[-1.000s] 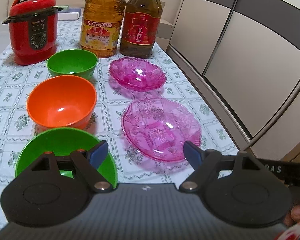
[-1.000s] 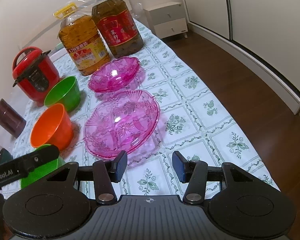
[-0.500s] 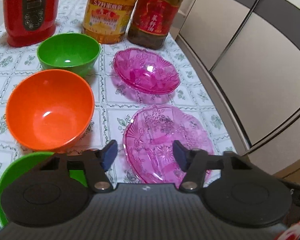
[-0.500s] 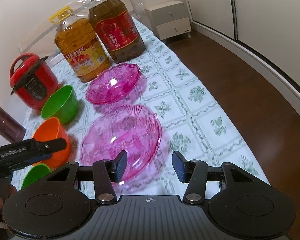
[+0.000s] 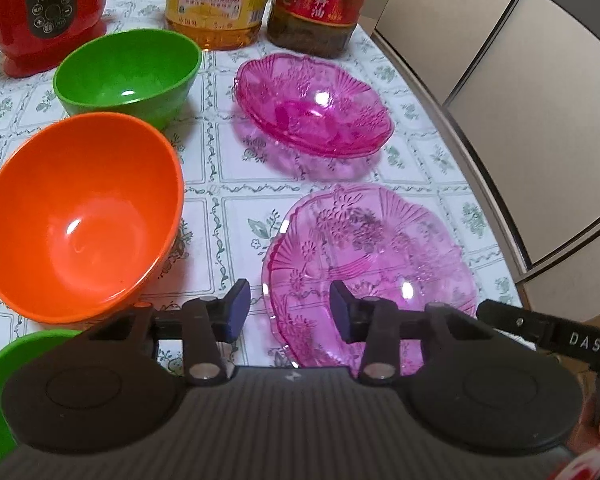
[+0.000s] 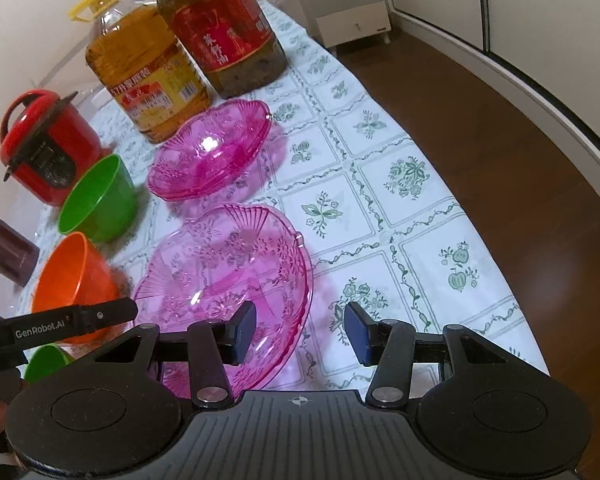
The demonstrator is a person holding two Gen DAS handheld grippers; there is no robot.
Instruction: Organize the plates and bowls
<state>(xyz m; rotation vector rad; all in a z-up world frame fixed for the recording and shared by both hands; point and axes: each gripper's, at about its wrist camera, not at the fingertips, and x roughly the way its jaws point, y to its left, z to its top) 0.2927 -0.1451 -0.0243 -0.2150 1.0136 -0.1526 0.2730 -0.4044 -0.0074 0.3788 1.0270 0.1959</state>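
**A:** So where are we? Nearest thing to both tools is the big pink plate [image 5: 372, 276], flat on the counter [image 6: 420, 208] close to its right-hand edge. Our left tool [image 5: 290, 312] has the plate's left rim sitting between its fingers; the jaws are closing but the pads don't look like they're pressing on it yet. Our right tool [image 6: 300, 330] is part-open over the opposite rim, gripping nothing, with one finger above the plate and the other over bare cloth.

**B:** So we're straddling it from both sides. Left looks nearer to an actual grab, we'd say.

**A:** Agreed. To the left sit a green bowl [image 5: 4, 384] nearest us, then the orange bowl [image 5: 80, 224], just beside the plate but apart. Behind the plate is the smaller pink dish [image 6: 210, 152], long axis running across, likely the stacking spot.

**B:** Room?

**A:** Tight at the back: another green bowl [image 6: 96, 200], two oil jugs [image 6: 148, 80] and a red cooker [image 6: 44, 144]. The right side drops off to the floor [image 6: 500, 120].
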